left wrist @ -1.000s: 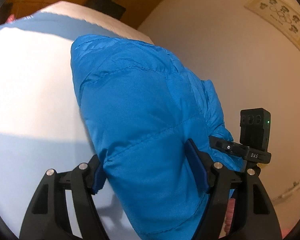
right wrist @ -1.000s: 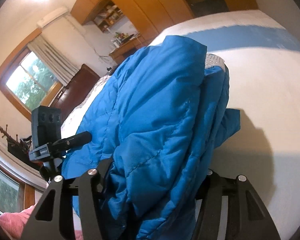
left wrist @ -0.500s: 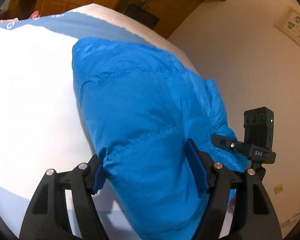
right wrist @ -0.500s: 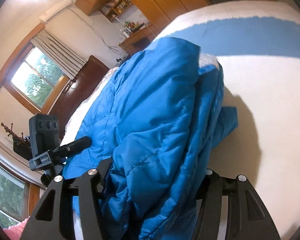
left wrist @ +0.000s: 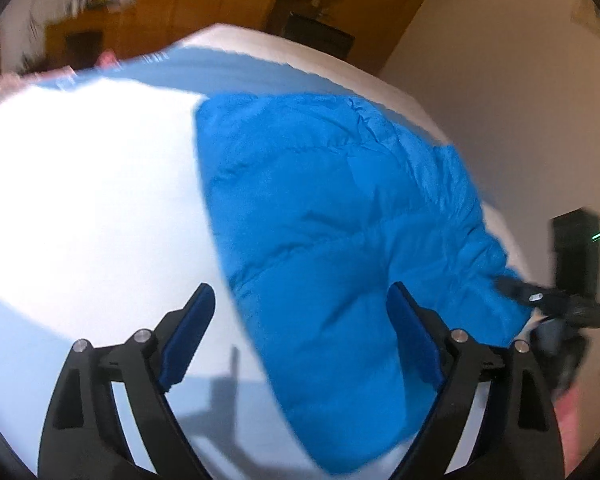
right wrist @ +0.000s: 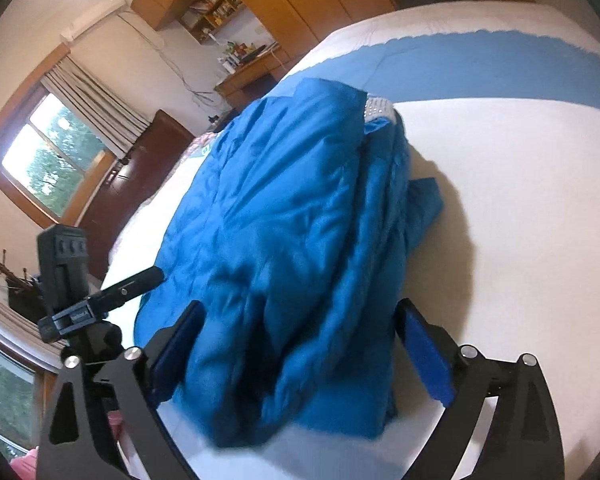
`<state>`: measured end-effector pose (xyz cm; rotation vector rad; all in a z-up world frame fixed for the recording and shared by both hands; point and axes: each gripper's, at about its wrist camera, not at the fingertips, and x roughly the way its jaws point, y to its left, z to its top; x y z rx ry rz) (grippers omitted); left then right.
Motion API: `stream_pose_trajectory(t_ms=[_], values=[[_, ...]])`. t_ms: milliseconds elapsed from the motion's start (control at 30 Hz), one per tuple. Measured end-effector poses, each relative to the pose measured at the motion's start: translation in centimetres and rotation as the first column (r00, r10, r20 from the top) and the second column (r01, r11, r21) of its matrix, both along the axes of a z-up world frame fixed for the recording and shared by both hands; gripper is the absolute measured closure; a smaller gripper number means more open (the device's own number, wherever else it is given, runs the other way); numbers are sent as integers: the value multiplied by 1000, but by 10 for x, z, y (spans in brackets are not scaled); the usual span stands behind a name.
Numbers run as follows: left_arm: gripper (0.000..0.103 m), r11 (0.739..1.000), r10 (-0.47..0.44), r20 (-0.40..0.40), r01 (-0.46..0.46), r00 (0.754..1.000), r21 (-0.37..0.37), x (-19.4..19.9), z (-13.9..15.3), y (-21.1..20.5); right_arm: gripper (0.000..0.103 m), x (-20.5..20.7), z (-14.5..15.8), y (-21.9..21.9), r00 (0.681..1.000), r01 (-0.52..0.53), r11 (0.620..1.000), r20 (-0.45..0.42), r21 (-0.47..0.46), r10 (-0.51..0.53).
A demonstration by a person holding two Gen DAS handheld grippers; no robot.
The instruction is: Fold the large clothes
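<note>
**Blue padded jacket lies folded on the bed, both grippers letting go**

Jacket (left wrist: 340, 240): one piece, bright blue, with quilted and puffy panels and smooth, slightly shiny fabric. It lies as a thick bundle on the bed (left wrist: 80, 200), whose cover is white with one wide blue band across it.

In the left wrist view, the left gripper (left wrist: 300, 332) has two black fingers with dark blue pads. Its jaws are opening. The left pad stands apart from the cloth, above the bare sheet; the right pad is at the jacket's edge, so the near part of the jacket is between them but not squeezed.

In the right wrist view, the folded layers (right wrist: 300, 240) show soft rounded ridges, and one small pale, sparkly patch (right wrist: 378, 110) shows at the far end. The right gripper (right wrist: 300, 352) is also opening, very wide. The bundle sits between its two blue pads, and the right pad is clearly away from it.
</note>
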<state>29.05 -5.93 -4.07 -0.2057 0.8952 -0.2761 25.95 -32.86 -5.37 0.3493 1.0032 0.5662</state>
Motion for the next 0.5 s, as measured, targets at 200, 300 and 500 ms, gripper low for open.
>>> stream_pose_trajectory(t_ms=[200, 300, 500], values=[[10, 986, 36, 49, -44, 998, 159, -58, 22, -15, 4, -55, 26, 9, 998, 50, 990, 39, -133, -46], [10, 984, 52, 60, -61, 997, 169, -85, 26, -20, 4, -82, 36, 24, 997, 63, 977, 59, -203, -52], [10, 971, 67, 88, -85, 994, 223, -126, 24, -30, 4, -121, 46, 45, 996, 80, 958, 65, -277, -64]])
